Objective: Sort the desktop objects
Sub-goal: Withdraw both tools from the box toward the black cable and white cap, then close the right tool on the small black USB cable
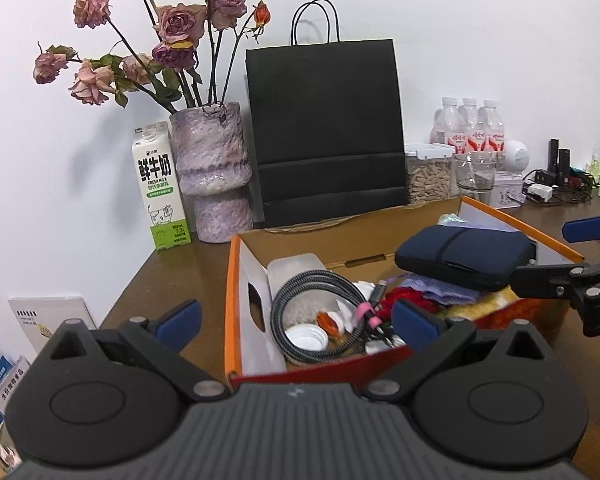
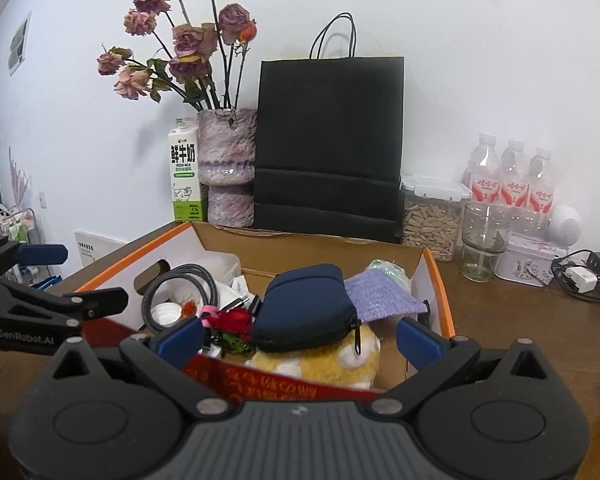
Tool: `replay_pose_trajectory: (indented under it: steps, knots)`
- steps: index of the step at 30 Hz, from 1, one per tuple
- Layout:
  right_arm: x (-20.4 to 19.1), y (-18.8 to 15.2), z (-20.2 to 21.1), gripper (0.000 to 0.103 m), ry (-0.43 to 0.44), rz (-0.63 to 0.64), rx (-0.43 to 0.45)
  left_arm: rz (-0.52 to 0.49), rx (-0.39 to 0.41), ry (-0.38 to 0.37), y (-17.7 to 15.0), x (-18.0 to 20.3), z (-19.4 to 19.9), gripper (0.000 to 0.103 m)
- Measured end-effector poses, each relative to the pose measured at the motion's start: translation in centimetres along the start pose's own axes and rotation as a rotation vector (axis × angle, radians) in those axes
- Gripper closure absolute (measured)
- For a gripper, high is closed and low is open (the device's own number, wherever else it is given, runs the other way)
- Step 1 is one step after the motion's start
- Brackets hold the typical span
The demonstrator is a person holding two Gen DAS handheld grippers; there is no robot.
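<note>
A cardboard box at twelve o'clock already holds a navy pouch, coiled cable and plush toy, so the sorting looks nearly done; the left hand-held gripper and right hand-held gripper both gape wide, empty.

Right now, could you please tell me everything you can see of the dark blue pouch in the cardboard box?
The dark blue pouch is a soft, rounded fabric case with a zipper along its edge and a small pull hanging at its right corner. It looks closed. It lies tilted on top of the pile in the cardboard box, resting on a yellow plush toy, with a purple cloth beside it. Neither pair of tongs touches it.
</note>
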State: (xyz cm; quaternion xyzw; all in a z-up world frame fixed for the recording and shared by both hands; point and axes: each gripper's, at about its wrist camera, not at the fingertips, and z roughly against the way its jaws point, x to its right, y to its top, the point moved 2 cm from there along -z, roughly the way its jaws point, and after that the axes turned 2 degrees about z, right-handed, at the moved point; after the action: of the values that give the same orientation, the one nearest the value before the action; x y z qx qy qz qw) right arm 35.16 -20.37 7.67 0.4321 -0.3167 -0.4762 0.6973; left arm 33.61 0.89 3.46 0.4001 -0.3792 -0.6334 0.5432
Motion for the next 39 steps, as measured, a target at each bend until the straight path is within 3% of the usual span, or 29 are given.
replay_pose_trajectory:
  steps: [13, 28, 30, 39]
  knots:
    - [-1.1, -2.8, 3.3, 0.0, -0.012, 0.004, -0.057, 0.018, -0.061, -0.006, -2.5, 1.2, 3.1, 0.0]
    - [-2.8, -6.4, 3.3, 0.0, 0.008, 0.032, -0.174, 0.024, -0.135, 0.012, -5.1, 1.6, 4.3, 0.0]
    - [-3.4, -6.7, 2.9, 0.002, 0.024, 0.041, -0.188, 0.026, -0.143, 0.019, -5.3, 1.5, 4.4, 0.0]
    - [-5.4, -7.0, 1.0, 0.03, 0.104, 0.049, -0.238, 0.053, -0.171, 0.039, -6.2, 0.5, 4.7, 0.0]
